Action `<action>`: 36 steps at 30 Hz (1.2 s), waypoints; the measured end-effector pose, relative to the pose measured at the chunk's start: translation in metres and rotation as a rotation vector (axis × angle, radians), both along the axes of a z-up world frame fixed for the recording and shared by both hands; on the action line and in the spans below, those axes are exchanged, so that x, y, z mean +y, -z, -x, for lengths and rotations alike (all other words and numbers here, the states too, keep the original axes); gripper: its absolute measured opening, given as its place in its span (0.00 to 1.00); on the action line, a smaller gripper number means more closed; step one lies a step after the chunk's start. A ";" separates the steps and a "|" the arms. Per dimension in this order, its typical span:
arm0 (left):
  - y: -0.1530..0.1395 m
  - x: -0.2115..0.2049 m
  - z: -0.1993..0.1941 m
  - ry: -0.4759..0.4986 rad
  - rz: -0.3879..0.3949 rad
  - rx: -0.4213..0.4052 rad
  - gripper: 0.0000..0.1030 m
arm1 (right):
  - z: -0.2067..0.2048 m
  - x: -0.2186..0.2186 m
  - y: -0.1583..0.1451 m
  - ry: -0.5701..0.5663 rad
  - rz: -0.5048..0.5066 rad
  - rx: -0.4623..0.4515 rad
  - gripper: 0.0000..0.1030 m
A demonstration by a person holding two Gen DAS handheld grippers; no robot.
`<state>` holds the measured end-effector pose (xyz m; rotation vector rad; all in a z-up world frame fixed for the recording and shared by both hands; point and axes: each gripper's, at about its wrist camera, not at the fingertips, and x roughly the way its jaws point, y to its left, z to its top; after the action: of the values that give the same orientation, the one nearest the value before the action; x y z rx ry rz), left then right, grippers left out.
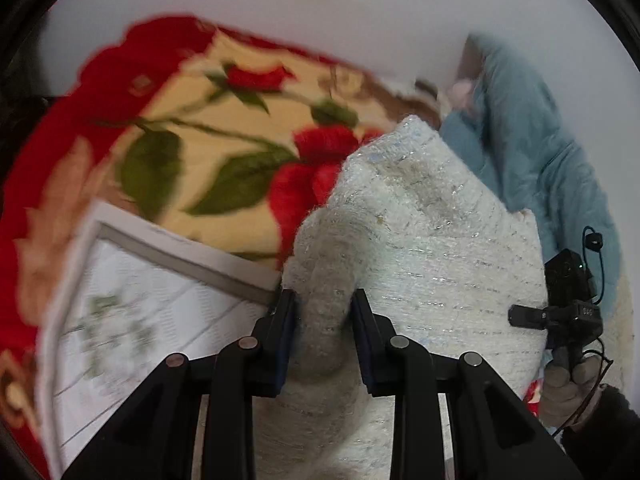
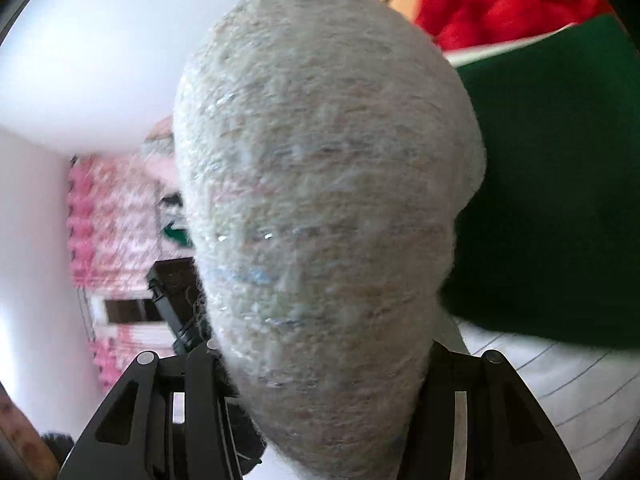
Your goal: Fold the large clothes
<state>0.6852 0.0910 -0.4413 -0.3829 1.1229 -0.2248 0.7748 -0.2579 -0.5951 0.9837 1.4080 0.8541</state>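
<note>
A fuzzy white knit sweater (image 1: 420, 248) with glittery threads hangs in the air above the bed. My left gripper (image 1: 322, 300) is shut on a thick fold of it, with fabric bunched between both pads. In the left wrist view my right gripper (image 1: 520, 316), held by a gloved hand (image 1: 560, 384), meets the sweater's right edge. In the right wrist view the sweater (image 2: 320, 184) bulges up out of the right gripper (image 2: 320, 360) and hides its fingertips. The jaws are closed around the bunched cloth.
A red and cream rose-patterned blanket (image 1: 224, 152) covers the bed, with a white quilted mattress pad (image 1: 140, 312) at its near edge. A blue garment (image 1: 520, 152) lies at the far right. A dark green cloth (image 2: 540, 180) and a pink patterned surface (image 2: 116, 220) flank the sweater.
</note>
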 end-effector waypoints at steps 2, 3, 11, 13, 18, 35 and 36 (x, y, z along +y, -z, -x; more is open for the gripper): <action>0.036 -0.019 -0.018 0.009 0.022 0.042 0.23 | -0.026 -0.042 0.041 0.028 0.042 0.058 0.50; 0.051 -0.029 -0.025 0.012 0.033 0.063 0.23 | -0.030 -0.055 0.058 0.041 0.057 0.089 0.50; 0.069 -0.056 -0.014 0.022 -0.054 0.092 0.26 | -0.041 -0.088 0.078 0.012 0.109 0.116 0.63; 0.059 -0.055 -0.009 0.012 -0.095 0.080 0.27 | -0.048 -0.089 0.064 0.007 0.225 0.084 0.73; 0.024 -0.055 0.008 -0.028 -0.196 -0.007 0.98 | -0.032 -0.081 0.008 -0.001 0.585 -0.049 0.91; -0.113 -0.095 0.135 -0.006 -0.420 -0.120 0.99 | 0.203 0.025 -0.211 0.257 1.288 -0.363 1.00; -0.128 -0.095 0.147 -0.001 -0.425 -0.132 0.99 | 0.224 0.032 -0.236 0.276 1.305 -0.379 1.00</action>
<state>0.5377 -0.0040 -0.3130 0.0097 1.0084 -0.0067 0.5512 -0.2255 -0.3594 -0.0204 1.1137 -0.1707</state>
